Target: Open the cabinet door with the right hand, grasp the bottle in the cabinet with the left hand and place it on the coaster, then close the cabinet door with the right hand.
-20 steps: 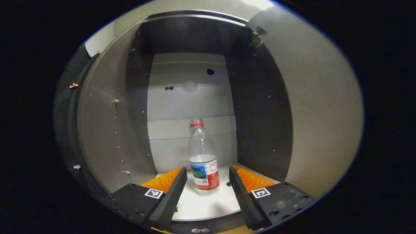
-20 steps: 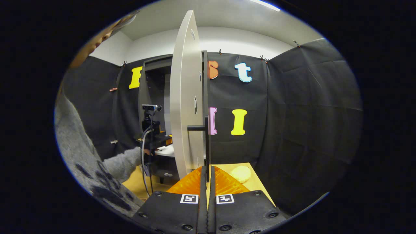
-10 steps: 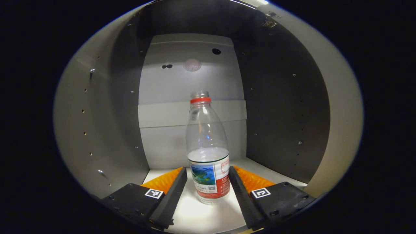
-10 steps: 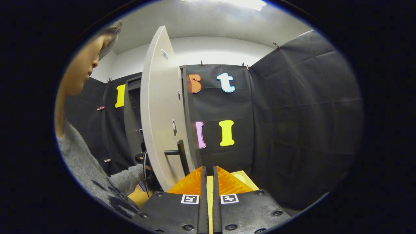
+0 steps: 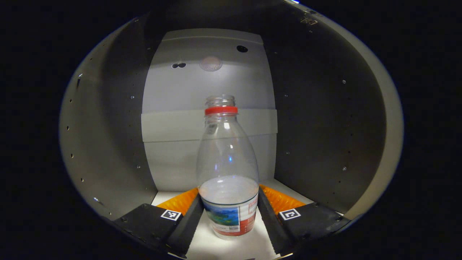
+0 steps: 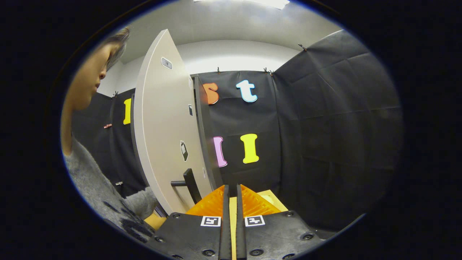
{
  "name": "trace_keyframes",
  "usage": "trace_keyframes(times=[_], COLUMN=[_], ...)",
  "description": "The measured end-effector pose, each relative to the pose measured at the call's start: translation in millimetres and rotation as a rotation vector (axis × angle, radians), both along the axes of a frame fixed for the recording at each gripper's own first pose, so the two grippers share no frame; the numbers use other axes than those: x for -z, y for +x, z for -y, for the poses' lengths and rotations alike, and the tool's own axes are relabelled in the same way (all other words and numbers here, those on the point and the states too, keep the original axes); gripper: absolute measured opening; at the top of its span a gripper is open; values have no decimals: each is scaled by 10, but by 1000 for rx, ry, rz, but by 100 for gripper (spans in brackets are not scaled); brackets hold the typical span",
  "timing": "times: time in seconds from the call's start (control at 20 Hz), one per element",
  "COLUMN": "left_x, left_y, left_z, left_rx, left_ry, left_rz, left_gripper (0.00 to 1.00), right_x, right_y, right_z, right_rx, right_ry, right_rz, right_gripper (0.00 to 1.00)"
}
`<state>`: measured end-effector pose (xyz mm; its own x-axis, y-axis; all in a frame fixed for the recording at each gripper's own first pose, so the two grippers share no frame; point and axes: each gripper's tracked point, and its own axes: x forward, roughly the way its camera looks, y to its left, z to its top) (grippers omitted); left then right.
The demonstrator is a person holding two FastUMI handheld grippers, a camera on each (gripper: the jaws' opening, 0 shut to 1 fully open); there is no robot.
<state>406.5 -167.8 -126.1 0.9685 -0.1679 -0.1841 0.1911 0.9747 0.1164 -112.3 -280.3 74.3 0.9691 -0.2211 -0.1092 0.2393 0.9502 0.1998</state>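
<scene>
In the left gripper view, the bottle [image 5: 228, 173] is seen standing upright on the pale floor of the cabinet [image 5: 108, 144], between the two fingers of the left claw [image 5: 229, 209]. The left claw is spread wide, one finger at each side of the bottle's labelled lower part; whether either finger touches the bottle cannot be told, and no squeeze is seen. The bottle is clear, with a red ring below its uncapped mouth and a little liquid up to the top of the label. Behind it the light back panel of the cabinet is seen, crossed by a paler band, with dark side walls at left and right dotted with small holes. In the right gripper view, the right claw [image 6: 231, 202] is seen nearly closed, only a thin slit being left between its fingers, and nothing is held in it. The open door [image 6: 162, 137] stands just left of it, seen at an angle, with the dark handle [image 6: 187, 182] jutting from its lower part; the handle is near the right claw but apart from it. A strip of the counter [image 6: 276, 200] is seen past the fingers. At the left edge a person in a grey sleeve [image 6: 104, 195] is seen leaning toward the cabinet.
</scene>
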Motion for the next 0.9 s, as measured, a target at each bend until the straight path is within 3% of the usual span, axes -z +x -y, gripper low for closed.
trace_keyframes(times=[0.35,0.55,0.6,0.9], left_x=[-102,-332,-410,-638], left_y=[-134,-466,-583,-1415], left_z=[92,45,10,-292], left_rx=[29,71,81,165], left_ry=[-44,-53,-52,-58], left_rz=[-5,18,30,68], left_gripper=[77,77,77,77], right_x=[57,25,1,-101], right_y=[-54,-94,-119,-391], right_z=[56,-104,-162,-693], right_rx=[22,2,-3,-35], right_ry=[-10,-26,-34,-105], right_rz=[-26,-12,-7,30], right_gripper=[10,9,12,10])
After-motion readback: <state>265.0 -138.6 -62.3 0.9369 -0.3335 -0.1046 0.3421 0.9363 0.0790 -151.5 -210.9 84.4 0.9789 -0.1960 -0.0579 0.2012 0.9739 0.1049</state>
